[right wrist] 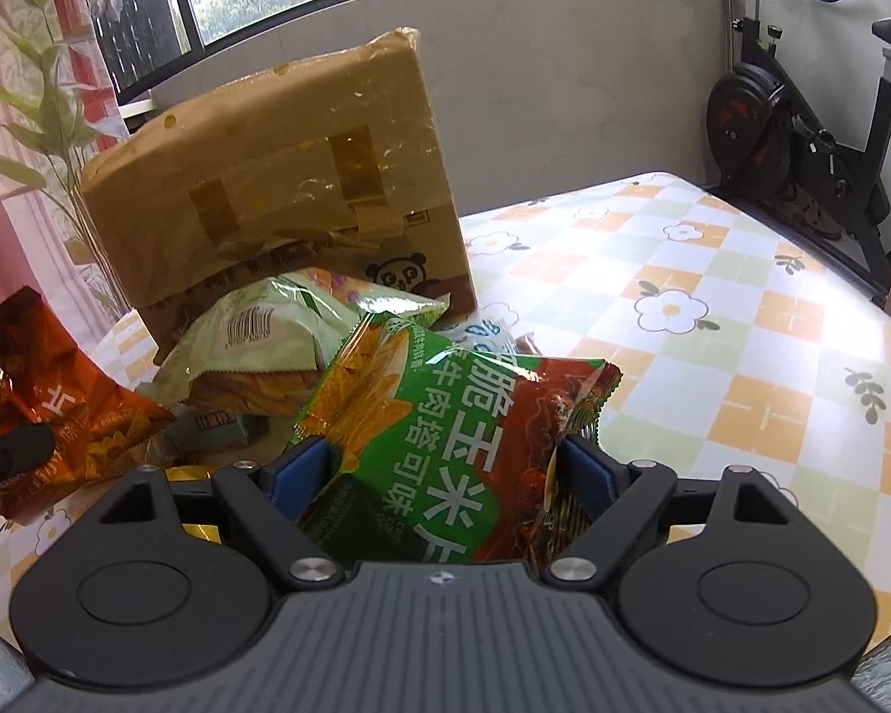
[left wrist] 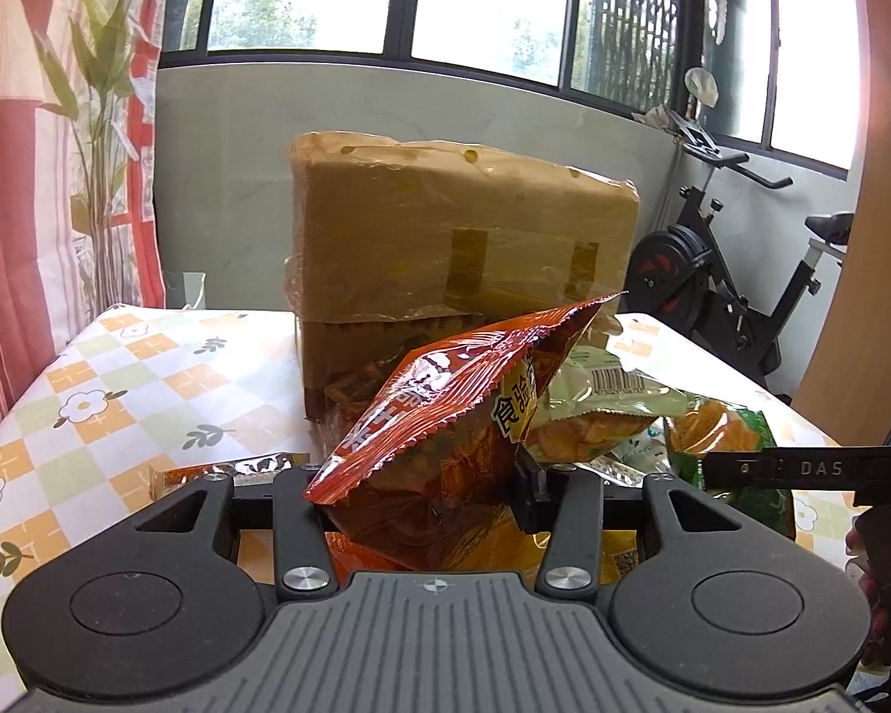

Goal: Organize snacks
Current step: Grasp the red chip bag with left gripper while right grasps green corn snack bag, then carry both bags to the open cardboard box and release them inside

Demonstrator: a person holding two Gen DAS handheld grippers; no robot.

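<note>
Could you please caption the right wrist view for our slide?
Right tongs grip a green chip bag before a taped box.

left tool [left wrist: 425,499] fingertips hidden behind orange bag [left wrist: 445,410]

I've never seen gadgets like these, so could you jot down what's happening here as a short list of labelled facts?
Left gripper: shut on orange snack bag
Right gripper: shut on green snack bag
Pile: pale green snack bag lies between them, barcode up
Behind pile: taped cardboard box, lid up
Surface: flower-checked tablecloth
Background: exercise bike, windows
</note>
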